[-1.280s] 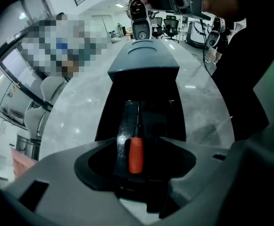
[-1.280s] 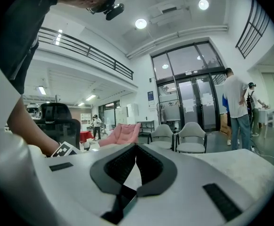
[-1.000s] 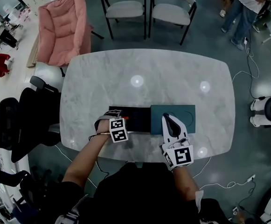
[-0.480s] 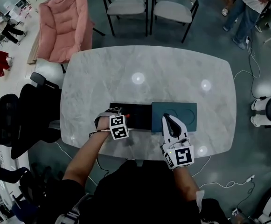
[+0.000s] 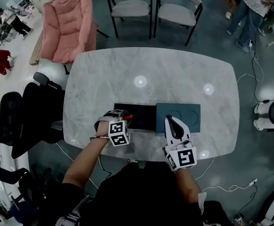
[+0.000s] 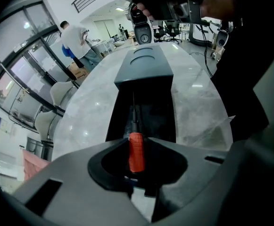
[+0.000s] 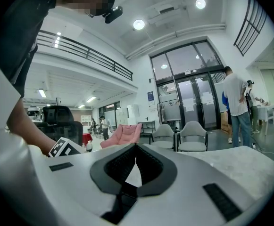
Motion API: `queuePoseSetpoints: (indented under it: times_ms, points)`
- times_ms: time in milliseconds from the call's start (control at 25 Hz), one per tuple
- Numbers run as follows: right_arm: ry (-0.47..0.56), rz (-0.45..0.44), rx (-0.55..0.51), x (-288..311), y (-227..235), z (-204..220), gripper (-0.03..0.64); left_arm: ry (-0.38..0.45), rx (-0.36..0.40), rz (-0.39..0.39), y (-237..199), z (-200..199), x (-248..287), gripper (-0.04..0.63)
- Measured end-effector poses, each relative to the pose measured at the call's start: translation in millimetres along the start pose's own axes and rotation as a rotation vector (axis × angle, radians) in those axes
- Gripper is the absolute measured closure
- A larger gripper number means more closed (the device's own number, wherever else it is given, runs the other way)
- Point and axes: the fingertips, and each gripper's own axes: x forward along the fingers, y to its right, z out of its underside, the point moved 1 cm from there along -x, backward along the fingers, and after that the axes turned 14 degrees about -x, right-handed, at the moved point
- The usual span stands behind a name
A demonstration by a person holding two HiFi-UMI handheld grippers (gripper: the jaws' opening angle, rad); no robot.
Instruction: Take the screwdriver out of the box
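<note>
A screwdriver with a red handle (image 6: 136, 151) and a dark shaft (image 6: 134, 112) points along the open black box (image 6: 144, 108). My left gripper (image 6: 137, 155) has just closed its jaws and is shut on the handle, holding it above the box's near end. From the head view the red handle (image 5: 127, 117) shows at the left gripper (image 5: 122, 118), over the black box (image 5: 141, 117). The teal lid (image 5: 181, 117) lies right of the box. My right gripper (image 5: 170, 123) rests at the lid's left edge, and in its own view the right gripper (image 7: 136, 157) is shut on nothing.
The box and lid sit near the front edge of a pale marble table (image 5: 151, 79). Two grey chairs (image 5: 151, 6) and a pink armchair (image 5: 63, 25) stand beyond it, and a black office chair (image 5: 30, 119) is to the left. People stand at the far right (image 5: 254, 8).
My left gripper has tilted and lifted a little with the red handle between its jaws. The right gripper has stayed where it was.
</note>
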Motion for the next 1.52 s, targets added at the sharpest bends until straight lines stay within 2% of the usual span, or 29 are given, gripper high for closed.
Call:
queuePoseSetpoints:
  times_ms: [160, 360, 680, 920, 1080, 1360, 1520]
  points:
    - [0.003, 0.002, -0.005, -1, -4, -5, 0.592, 0.055, -0.034, -0.036, -6, 0, -20, 0.495]
    - [0.007, 0.003, -0.021, 1, -12, -10, 0.592, 0.212, -0.130, -0.135, -20, -10, -54, 0.495]
    - [-0.002, -0.013, -0.046, -5, -32, -15, 0.592, 0.499, -0.378, -0.232, -37, -21, -120, 0.495]
    - [0.000, -0.027, -0.061, -7, -49, -22, 0.592, 0.695, -0.603, -0.312, -58, -15, -171, 0.495]
    - [0.020, -0.035, -0.085, -6, -59, -33, 0.592, 0.837, -0.705, -0.341, -67, -15, -207, 0.495]
    - [0.080, -0.007, -0.125, -11, -72, -65, 0.592, 1.051, -0.835, -0.365, -69, -6, -259, 0.495]
    - [0.101, 0.000, -0.139, -13, -79, -76, 0.592, 1.115, -0.870, -0.382, -66, 2, -277, 0.495]
